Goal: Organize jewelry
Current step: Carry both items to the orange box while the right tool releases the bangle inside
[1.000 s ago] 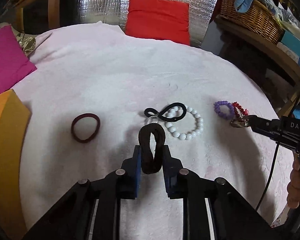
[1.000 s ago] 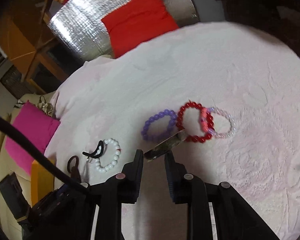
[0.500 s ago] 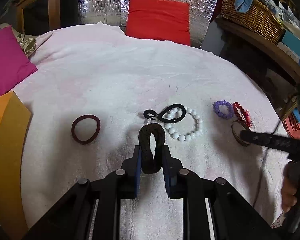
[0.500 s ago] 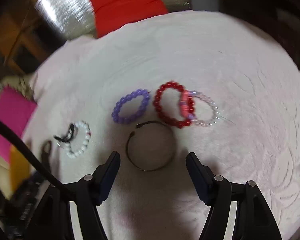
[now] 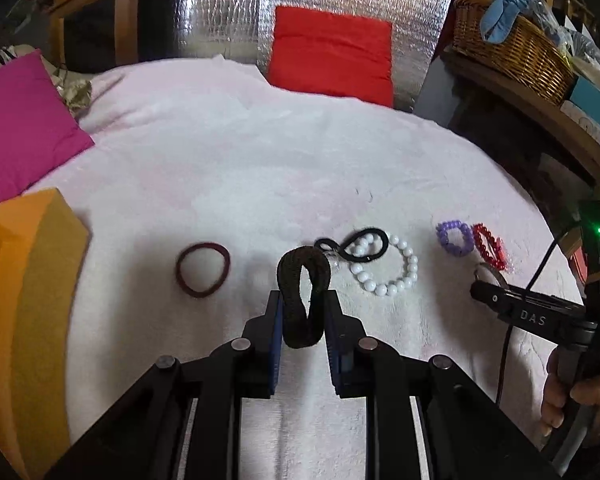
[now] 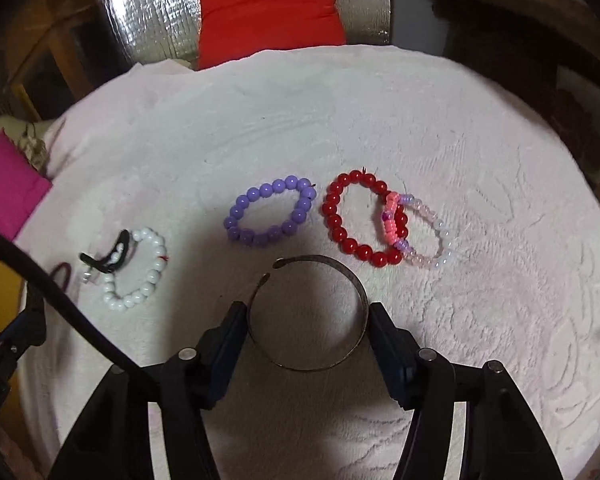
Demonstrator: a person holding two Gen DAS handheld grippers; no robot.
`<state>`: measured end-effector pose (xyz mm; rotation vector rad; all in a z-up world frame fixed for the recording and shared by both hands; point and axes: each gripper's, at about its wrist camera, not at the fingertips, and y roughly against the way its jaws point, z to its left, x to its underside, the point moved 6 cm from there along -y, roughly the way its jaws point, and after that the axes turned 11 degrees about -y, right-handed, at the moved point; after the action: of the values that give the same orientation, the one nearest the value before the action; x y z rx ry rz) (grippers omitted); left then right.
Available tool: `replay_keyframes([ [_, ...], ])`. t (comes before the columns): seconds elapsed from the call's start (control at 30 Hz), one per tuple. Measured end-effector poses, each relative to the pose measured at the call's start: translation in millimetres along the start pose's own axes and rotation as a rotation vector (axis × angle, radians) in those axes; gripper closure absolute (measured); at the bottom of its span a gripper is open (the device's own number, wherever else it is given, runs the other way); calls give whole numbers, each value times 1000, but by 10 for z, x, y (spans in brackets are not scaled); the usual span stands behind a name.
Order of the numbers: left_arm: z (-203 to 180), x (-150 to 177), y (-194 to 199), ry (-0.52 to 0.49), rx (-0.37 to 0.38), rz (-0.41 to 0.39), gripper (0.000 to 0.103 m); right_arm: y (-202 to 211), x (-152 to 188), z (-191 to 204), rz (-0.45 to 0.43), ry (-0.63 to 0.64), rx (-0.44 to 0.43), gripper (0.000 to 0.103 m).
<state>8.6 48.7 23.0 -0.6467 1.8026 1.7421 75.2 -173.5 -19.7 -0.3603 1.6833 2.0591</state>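
Legible text: white letters "DAS" on the black arm of the right gripper [image 5: 485,285], seen at right in the left wrist view. No other readable markings.

The thin open-ended metal bangle [image 6: 308,316], pinched on edge in the right gripper [image 6: 306,334] a second ago, now lies flat on the white textured bedspread [image 6: 380,120], below the purple and red bead bracelets. The right gripper's jaws, parted since release, have closed in to flank the bangle on both sides.
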Motion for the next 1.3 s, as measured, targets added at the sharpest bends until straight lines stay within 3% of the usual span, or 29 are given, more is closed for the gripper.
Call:
replay_keyframes([
  [0.2,174,-8,302,15,-35,-52,82,100,91,-42,5,-66,-130,39],
  [0.4,490,115,887,69,-116,-142,82,358,362,148,19,-115,-247,39],
  [0.57,969,340,1418,189,-245,-198,82,646,493,742,37,-60,-295,39],
  [0.73,1590,763,1995,363,-415,-260,82,1046,499,1701,21,60,-393,39],
  [0.87,2038,1224,2117,514,-510,-220,82,1173,658,2574,28,173,-442,39],
  [1.0,2411,1592,2034,653,-555,-143,82,1108,989,3389,86,267,-466,39],
  [1.13,2590,1794,1894,742,-559,-85,82,1021,1272,3866,121,351,-469,39],
  [1.3,2667,1943,1752,778,-539,-34,82,797,1565,4081,186,373,-457,39],
])
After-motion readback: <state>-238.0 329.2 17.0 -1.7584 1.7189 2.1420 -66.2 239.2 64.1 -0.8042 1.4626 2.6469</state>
